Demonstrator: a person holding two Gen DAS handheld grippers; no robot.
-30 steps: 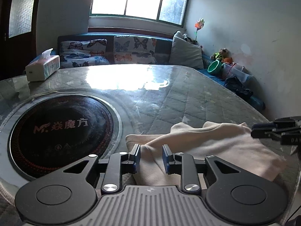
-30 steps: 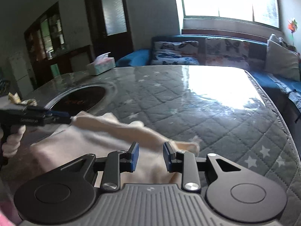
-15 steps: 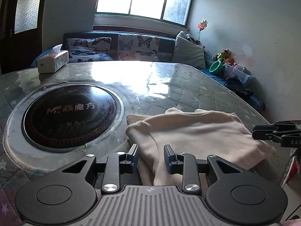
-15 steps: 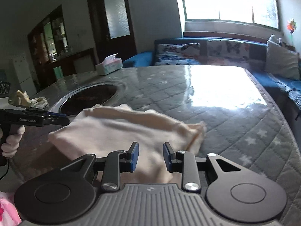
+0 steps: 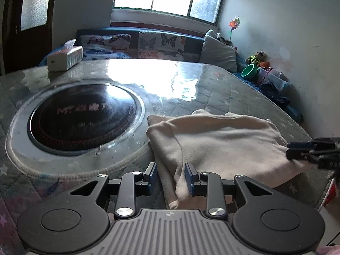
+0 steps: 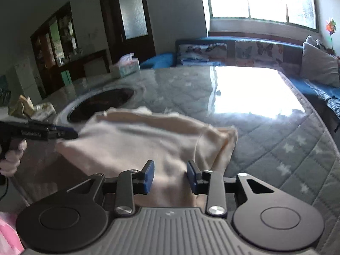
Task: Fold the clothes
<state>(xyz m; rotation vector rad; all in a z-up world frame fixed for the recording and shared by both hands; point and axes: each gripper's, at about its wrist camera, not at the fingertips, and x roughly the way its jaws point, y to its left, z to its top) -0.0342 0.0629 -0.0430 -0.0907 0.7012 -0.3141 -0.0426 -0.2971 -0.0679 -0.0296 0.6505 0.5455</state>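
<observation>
The cream garment is shown lying as a doubled, roughly rectangular stack on the quilted table, just beside the round cooktop, its near edge hanging toward the table's front. Compared with one second ago, when the cloth was bunched and partly raised, it has been drawn toward the front edge and laid flatter, and both tools have been pulled back along it. The left gripper is seen with its jaws parted, a fold of cloth lying loosely between them, unpinched. The right gripper is likewise parted over the stack's near edge, nothing clamped. A fold is thus judged to have been laid down and let go; whether a further fold remains cannot be settled from the stack alone.
</observation>
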